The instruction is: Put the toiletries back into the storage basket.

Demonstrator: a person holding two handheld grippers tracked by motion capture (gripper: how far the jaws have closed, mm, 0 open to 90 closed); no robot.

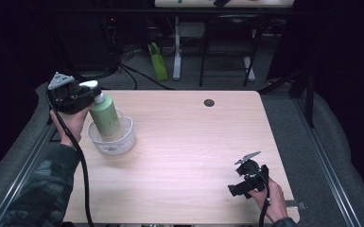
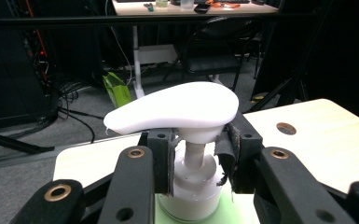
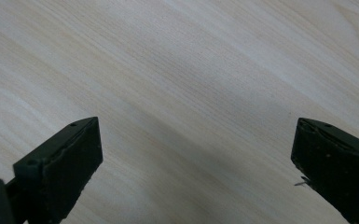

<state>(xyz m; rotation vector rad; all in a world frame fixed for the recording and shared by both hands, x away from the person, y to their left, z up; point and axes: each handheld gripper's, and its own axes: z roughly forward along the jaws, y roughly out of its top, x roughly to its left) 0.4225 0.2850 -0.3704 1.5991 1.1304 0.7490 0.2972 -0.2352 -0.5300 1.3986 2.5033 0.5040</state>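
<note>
Pump bottle (image 1: 105, 116) | stood tilted in white basket (image 1: 123, 142), far left of table (image 1: 194, 142) | left gripper (image 2: 193, 161) pinched its neck; right gripper (image 3: 193, 154) spread, idle near right | judged: grasped, transfer unfinished

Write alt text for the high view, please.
A person's left gripper clamps the white pump neck of a pale green plastic bottle standing tilted in a white mesh basket on a light wooden table. The right gripper rests open near the table's right front.

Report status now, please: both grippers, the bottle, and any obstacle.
Left gripper shut on pump bottle neck. Bottle tilted, base inside white basket. Right gripper open over bare table. No obstacle seen.
</note>
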